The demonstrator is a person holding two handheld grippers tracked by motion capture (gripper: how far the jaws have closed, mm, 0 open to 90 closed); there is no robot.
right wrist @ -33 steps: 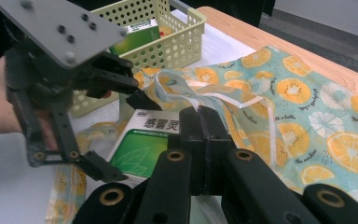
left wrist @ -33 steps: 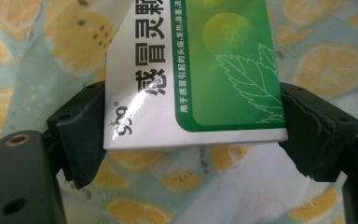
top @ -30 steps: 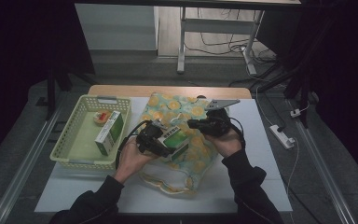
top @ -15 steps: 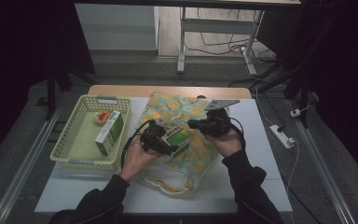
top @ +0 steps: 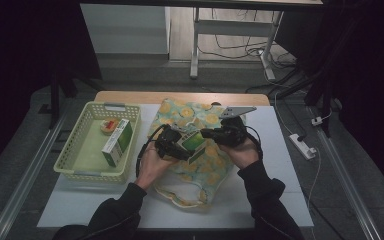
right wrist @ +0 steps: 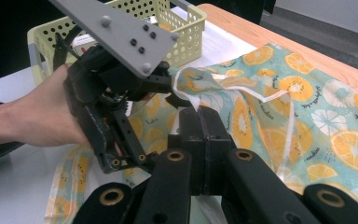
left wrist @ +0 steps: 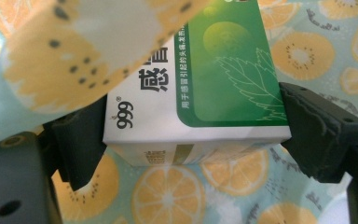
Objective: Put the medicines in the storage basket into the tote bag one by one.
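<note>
Wide white table (top: 260, 200) below, pale wooden edge at the far side. Spread across its middle, a light-blue cloth bag (top: 200, 117) printed with orange and kiwi slices, handles trailing toward the near edge. Off to the left, well apart from the bag's middle, a yellow plastic basket (top: 75, 167), holding a green-and-white box (top: 116, 142) leaning along its right wall and a small orange item (top: 109, 125) near the far end.

Two dark-sleeved forearms up from the bottom, angled inward, hands meeting over the bag. Left hand (top: 150, 164) palm-up under its tool, wrist bent, left gripper (top: 180, 145) pointing right and slightly away. Right hand (top: 241, 152) cupped beneath the right gripper (top: 215, 134), grey three-cornered plate on top, jaws aimed left toward the other tool.

Left gripper's jaws set wide on a green-and-white medicine box (left wrist: 200, 88), one black pad pressed on each short side, box held level just over the fabric. A fold of the bag's cloth (left wrist: 98, 46) draped over the box's far corner.

Right gripper (right wrist: 204, 122) clamped fully together on the bag's white-trimmed rim (right wrist: 191, 93), fabric pinched and lifted, just beside the left gripper.
</note>
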